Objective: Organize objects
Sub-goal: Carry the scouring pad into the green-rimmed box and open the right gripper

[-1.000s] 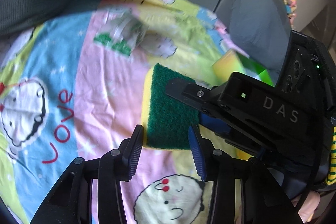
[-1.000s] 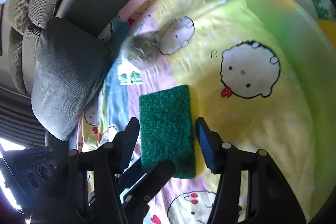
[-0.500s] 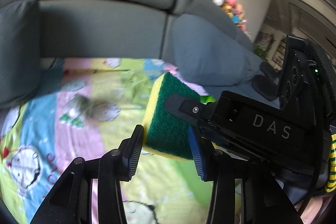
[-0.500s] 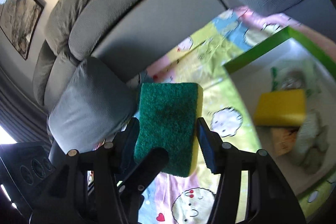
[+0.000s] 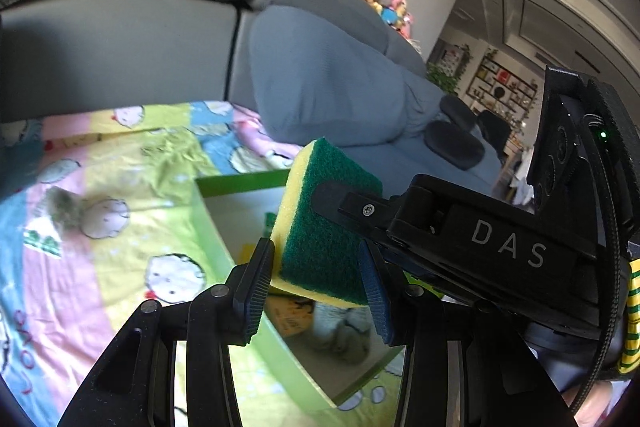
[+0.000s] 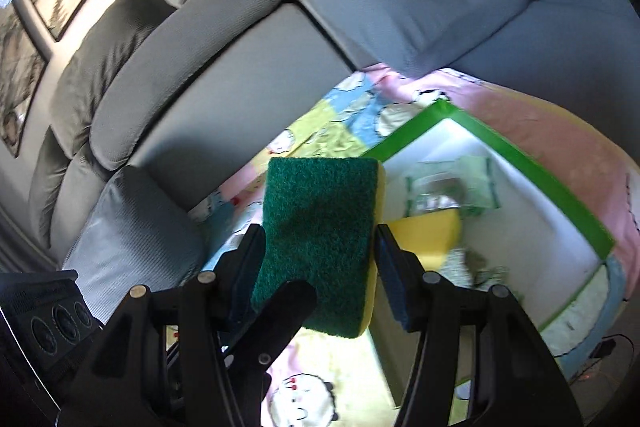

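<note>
Sponge (image 6: 320,239) sits between both sets of jaws, held aloft. Right gripper (image 6: 320,267) jaws press its long edges at 9 and 3 o'clock: clamped on it. Left gripper (image 5: 316,279) jaws flank the same sponge; the left jaw touches the yellow side, but contact at the right jaw cannot be told, so its grip is unclear.

Sponge: dark green scouring face, yellow foam beneath, rectangular, tilted with its far end up toward 12 o'clock.

One second ago it lay flat on the cartoon-print blanket (image 5: 120,267); now it is lifted clear and hangs over the near edge of the green-rimmed box (image 6: 520,163).

Beyond, at 2 o'clock in the right wrist view, the box holds a yellow sponge (image 6: 428,239) and a green packet (image 6: 452,187). Farther off, the grey sofa (image 5: 160,27).
</note>
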Action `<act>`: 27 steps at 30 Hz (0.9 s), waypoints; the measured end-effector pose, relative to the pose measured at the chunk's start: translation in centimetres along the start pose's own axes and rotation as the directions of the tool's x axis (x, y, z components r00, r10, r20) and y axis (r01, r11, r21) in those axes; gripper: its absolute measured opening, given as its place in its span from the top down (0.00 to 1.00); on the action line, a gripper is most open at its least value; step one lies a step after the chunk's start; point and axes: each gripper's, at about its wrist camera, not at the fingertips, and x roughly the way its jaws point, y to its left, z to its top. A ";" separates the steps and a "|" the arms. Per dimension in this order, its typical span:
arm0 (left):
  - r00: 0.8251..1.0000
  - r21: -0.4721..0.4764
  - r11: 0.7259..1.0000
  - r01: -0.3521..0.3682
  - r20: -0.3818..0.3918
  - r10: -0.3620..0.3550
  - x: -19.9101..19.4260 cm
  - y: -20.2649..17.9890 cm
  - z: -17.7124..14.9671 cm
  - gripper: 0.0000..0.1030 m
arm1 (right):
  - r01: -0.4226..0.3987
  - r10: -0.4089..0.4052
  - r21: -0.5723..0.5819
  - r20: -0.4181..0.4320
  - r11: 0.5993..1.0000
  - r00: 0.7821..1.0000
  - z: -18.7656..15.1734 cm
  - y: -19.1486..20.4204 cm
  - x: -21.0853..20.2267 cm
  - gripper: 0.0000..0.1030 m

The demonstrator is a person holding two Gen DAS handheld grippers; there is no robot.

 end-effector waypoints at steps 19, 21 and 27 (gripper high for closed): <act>0.980 -0.087 0.987 0.135 -0.132 -0.146 5.3 -1.7 -2.0 0.57 | 0.208 -0.207 0.037 -0.020 0.978 0.978 0.9 -4.7 0.0 0.46; 0.977 -0.095 0.986 0.139 -0.148 -0.152 5.7 -1.9 -2.3 0.57 | 0.228 -0.227 0.038 -0.028 0.973 0.973 0.9 -5.1 0.2 0.46; 0.963 -0.150 0.975 0.166 -0.188 -0.193 6.7 -1.3 -2.9 0.57 | 0.285 -0.283 0.034 -0.048 0.958 0.958 1.0 -5.8 0.6 0.44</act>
